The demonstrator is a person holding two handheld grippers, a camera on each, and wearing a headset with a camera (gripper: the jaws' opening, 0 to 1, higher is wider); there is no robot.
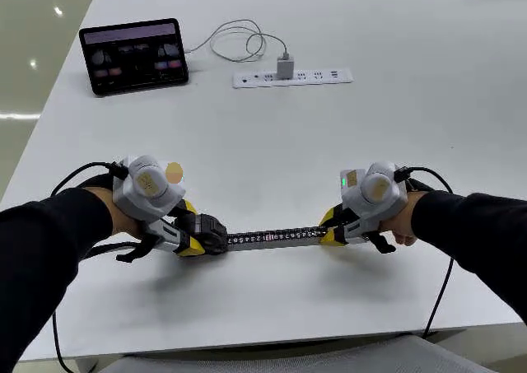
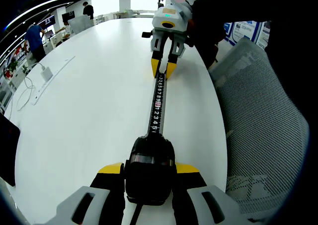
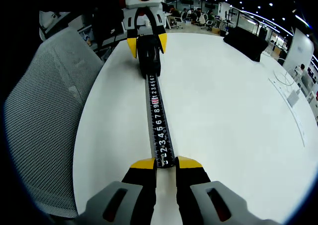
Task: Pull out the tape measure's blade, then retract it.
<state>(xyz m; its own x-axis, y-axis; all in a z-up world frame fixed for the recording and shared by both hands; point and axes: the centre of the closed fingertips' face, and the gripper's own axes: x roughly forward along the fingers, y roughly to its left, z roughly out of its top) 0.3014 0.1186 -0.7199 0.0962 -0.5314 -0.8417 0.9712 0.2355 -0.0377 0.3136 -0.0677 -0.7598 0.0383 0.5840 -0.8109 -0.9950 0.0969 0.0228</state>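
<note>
Along the near edge of the bench [image 1: 272, 151], your left tool [image 1: 196, 229] clamps the tape measure [image 1: 212, 233]; your right tool [image 1: 330, 230] pinches the blade [image 1: 276, 237] tip, blade stretched between them. Risk: loosen the right pinch abruptly and the blade may whip back. Bench white, smooth; tablet [image 1: 133, 55] and power strip [image 1: 292, 77] far side; open office beyond.

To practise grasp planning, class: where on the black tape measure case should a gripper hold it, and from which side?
Pinch the black tape measure case across its two flat sides, coming from the rear, opposite the slot where the numbered black blade exits. The left gripper holds it so, leaving the blade's run clear to the right gripper.
</note>
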